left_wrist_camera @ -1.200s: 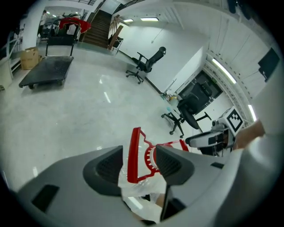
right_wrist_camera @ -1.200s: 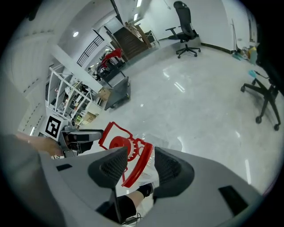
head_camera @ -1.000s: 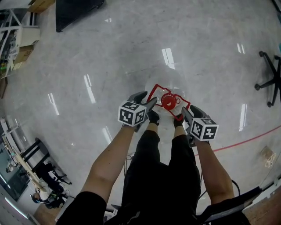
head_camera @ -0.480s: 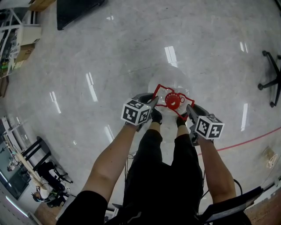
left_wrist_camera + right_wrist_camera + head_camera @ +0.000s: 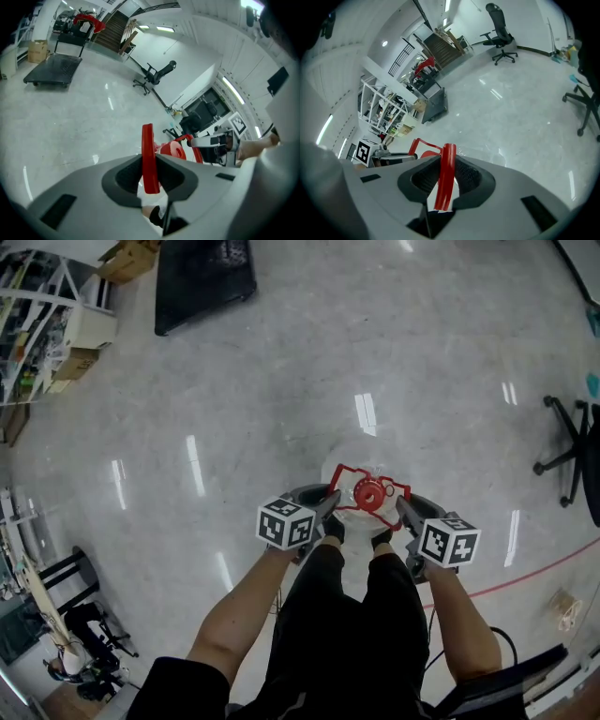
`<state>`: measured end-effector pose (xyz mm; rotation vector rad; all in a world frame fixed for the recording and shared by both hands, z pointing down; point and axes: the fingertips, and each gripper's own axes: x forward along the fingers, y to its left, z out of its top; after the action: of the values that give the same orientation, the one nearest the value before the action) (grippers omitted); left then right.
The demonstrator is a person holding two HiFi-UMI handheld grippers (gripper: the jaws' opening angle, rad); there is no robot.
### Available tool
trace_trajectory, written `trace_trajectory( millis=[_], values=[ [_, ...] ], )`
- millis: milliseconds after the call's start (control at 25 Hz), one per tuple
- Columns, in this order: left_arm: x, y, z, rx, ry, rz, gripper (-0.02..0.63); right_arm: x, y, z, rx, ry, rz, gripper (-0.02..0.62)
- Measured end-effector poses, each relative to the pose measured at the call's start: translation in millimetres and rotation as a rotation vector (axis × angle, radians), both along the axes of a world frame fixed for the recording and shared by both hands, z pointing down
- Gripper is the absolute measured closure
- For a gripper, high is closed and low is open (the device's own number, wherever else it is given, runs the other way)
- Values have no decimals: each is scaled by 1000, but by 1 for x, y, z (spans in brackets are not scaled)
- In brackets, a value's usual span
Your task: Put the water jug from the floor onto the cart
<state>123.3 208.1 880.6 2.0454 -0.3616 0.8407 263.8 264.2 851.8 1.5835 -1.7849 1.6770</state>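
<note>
The left gripper (image 5: 328, 504) and right gripper (image 5: 401, 509) (jaws lately closing) are clamped on the red handle (image 5: 370, 493) of the water jug (image 5: 367, 471), before the person's feet (image 5: 328, 527). Stairs (image 5: 115, 26) beyond the far cart (image 5: 51, 70) are shown only in the gripper views.

overhead view — close gripper views, shared handle (image 5: 149, 159)

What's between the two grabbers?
In the head view, the red handle and red cap of the water jug lie between the left gripper and right gripper, whose jaws have just been closing on that handle.
</note>
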Motion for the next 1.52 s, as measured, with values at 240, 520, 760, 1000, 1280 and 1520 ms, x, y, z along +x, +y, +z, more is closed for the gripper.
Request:
trace_trajectory(
  millis=[240,520,760,1000,1280,1520],
  values=[
    [-15,-25,-120,52,45,-75,529,-11,-32,-121,74,4,-42,505],
    [-36,-69,-228,183,98,-165,529,-29,-81,-226,197,18,-86,505],
    [-55,-112,-281,254,146,-184,528,-51,-121,-269,245,23,-75,505],
    [-82,-158,-314,279,176,-226,526,-80,-174,-297,284,32,-112,505],
    [-107,-227,-331,307,161,-323,525,-103,-255,-316,334,-9,-197,505],
    [-115,-301,-346,331,152,-422,523,-112,-346,-326,357,-59,-298,505]
  ],
)
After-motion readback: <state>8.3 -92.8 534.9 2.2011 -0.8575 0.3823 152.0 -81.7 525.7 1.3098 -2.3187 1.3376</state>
